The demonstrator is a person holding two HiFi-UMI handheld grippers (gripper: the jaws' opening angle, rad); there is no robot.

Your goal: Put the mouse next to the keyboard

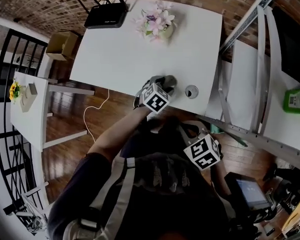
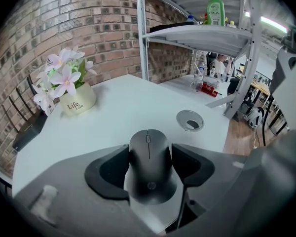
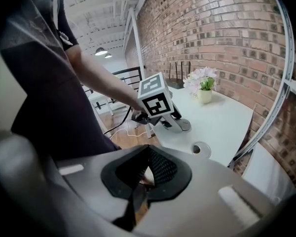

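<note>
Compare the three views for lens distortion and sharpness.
Head view: the white rectangular desk has slightly bowed edges. Left gripper view: fisheye circle with black corners; the black plastic computer mouse is fairly sharp. Right gripper view: the red brick wall curves; the near jaws look soft.

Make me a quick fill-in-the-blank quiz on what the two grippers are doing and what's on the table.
The left gripper is shut on the ____.
The right gripper, off the table, holds ____.
The flowers stand on a table coloured ____.
Missing words: mouse; nothing; white.
</note>
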